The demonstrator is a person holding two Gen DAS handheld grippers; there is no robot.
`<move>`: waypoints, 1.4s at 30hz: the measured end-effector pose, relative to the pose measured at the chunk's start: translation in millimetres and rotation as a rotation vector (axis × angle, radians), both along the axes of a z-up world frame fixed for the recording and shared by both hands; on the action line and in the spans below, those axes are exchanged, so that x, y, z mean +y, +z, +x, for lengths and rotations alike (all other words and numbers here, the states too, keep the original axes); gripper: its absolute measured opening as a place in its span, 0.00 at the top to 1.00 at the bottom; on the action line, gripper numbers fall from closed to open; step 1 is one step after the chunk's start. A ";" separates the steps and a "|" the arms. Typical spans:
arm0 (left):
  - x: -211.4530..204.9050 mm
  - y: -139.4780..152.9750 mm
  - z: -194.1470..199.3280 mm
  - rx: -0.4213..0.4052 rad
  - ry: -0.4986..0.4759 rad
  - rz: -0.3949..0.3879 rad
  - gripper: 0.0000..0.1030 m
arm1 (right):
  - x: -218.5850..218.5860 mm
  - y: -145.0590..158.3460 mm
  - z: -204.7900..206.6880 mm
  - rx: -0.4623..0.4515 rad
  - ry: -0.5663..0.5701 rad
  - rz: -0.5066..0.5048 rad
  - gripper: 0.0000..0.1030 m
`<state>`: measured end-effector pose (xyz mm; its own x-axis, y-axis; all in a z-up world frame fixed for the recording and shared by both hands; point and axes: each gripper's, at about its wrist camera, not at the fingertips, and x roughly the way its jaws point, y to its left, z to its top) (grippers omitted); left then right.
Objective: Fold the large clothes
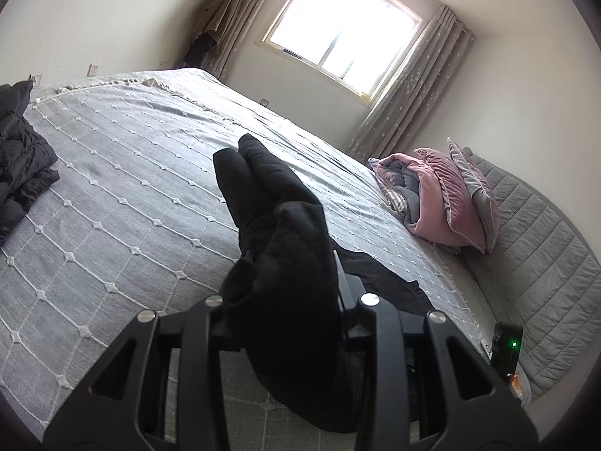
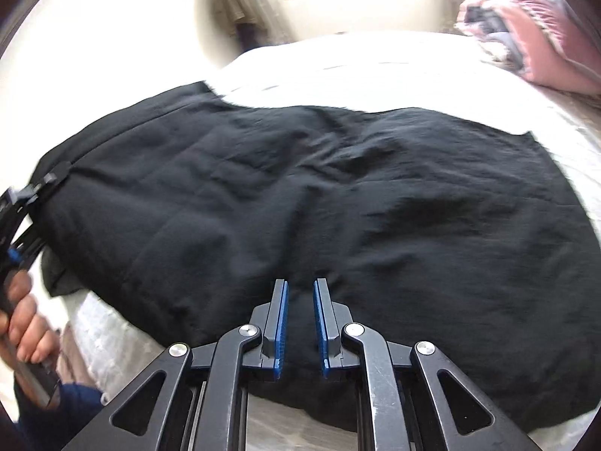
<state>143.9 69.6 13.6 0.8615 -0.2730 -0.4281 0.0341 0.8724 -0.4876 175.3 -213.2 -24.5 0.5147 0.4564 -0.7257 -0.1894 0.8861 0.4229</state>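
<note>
A large black garment [image 2: 300,188] lies spread flat across the bed. My left gripper [image 1: 289,282] is shut on a bunched edge of this black garment [image 1: 285,248] and holds it lifted above the bed. It also shows at the left edge of the right wrist view [image 2: 52,176], clamped on the garment's left edge. My right gripper [image 2: 300,293] is open a little, its blue pads apart, hovering over the garment's near edge and holding nothing.
The bed has a grey quilted cover [image 1: 124,173]. A dark crumpled jacket [image 1: 18,165] lies at the bed's left. Pink and grey pillows and bedding [image 1: 443,203] sit at the right. A window [image 1: 345,26] with curtains is behind. A black device with a green light [image 1: 507,349] sits low right.
</note>
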 end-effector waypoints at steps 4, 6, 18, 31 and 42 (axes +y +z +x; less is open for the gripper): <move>-10.8 10.0 -0.7 -0.010 -0.004 0.004 0.68 | -42.4 1.4 -0.4 0.017 -0.122 0.006 0.85; -18.6 16.4 -0.5 -0.016 -0.008 0.006 0.68 | -63.1 1.0 0.8 0.024 -0.173 0.036 0.85; -122.1 69.0 -3.4 -0.102 -0.100 0.178 0.71 | -124.2 -13.7 2.2 0.070 -0.284 0.195 0.84; -309.3 70.4 -10.5 -0.182 -0.346 0.390 0.73 | -238.8 -30.5 -47.2 0.114 -0.569 0.368 0.84; -456.6 -59.5 -25.1 -0.099 -0.608 0.704 0.72 | -316.5 -49.5 -99.5 0.156 -0.771 0.444 0.81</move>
<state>118.8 -387.0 -45.8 0.6974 -0.3943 -0.5984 0.5945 0.7847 0.1758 75.7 -529.7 -74.0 0.7042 0.2799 -0.6525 0.4781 0.4924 0.7273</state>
